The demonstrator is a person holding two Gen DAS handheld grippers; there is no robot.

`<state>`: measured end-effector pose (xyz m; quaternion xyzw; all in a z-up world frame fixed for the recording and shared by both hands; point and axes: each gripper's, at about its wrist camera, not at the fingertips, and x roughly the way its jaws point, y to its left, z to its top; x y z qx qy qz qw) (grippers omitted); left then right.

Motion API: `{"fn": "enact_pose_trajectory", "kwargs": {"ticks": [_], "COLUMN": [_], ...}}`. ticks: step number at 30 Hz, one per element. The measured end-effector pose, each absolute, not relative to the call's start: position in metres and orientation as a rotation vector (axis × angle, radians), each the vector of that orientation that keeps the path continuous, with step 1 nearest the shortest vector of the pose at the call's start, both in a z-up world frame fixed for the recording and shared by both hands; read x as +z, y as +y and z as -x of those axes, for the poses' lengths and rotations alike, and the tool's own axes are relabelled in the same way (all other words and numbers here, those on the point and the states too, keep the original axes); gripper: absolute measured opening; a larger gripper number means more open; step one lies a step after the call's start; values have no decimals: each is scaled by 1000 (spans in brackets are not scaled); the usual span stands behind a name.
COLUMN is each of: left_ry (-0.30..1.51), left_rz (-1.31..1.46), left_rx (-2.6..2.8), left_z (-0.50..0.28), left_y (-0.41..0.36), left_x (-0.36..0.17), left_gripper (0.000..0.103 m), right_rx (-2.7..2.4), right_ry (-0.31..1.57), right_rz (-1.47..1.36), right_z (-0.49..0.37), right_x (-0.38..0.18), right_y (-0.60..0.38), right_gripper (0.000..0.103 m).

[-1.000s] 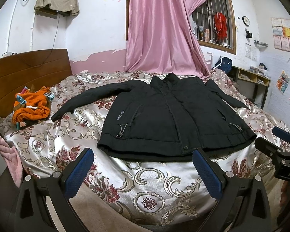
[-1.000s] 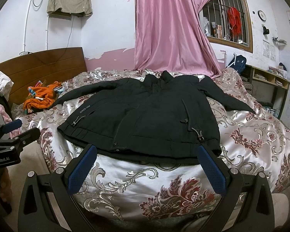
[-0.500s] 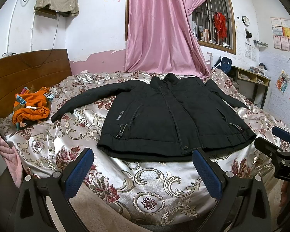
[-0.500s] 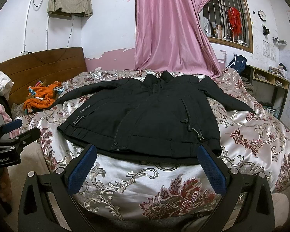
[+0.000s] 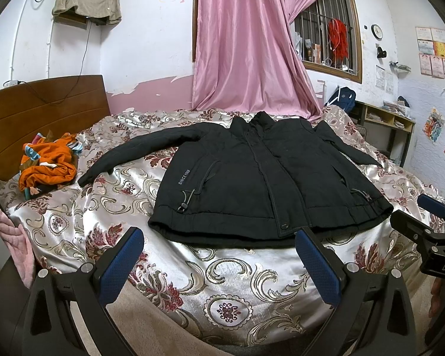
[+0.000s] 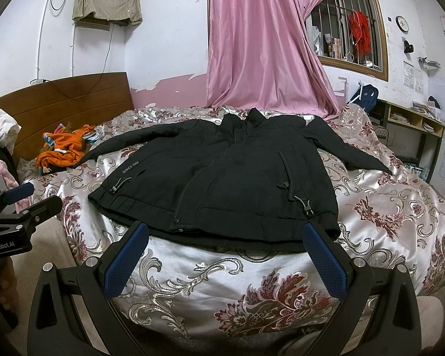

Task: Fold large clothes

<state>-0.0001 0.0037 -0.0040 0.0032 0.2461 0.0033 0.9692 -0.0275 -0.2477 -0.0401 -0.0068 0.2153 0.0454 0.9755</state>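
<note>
Bed [image 5: 228, 284] under a slick floral satin cover, filling most of both views. Black jacket [image 5: 261, 178] spread flat across it, front up, zipped, sleeves out to either side, hem nearest the tongs. Orange clothes [image 5: 49, 160] heaped by the headboard (well apart, no obstacle). Left gripper [image 5: 219, 262] and right gripper [image 6: 227, 255] both splayed wide, empty, just short of the hem. Risk, as a guess: padded cloth sliding on satin, or only the top layer pinched, leaving a crooked fold.
</note>
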Motion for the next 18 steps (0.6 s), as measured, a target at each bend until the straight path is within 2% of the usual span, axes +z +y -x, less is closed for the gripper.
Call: {"fn": "enact_pose_trajectory", "kwargs": {"ticks": [18], "left_ry": [525], "left_rz": [4], "left_rx": [20], "left_z": [-6], "left_y": [5], "left_x": [-8], "left_gripper": [103], "right_rx": [91], "right_ry": [441], "right_rz": [14], "right_z": [30], "right_x": [-42], "right_y": [-246], "right_gripper": [102]}}
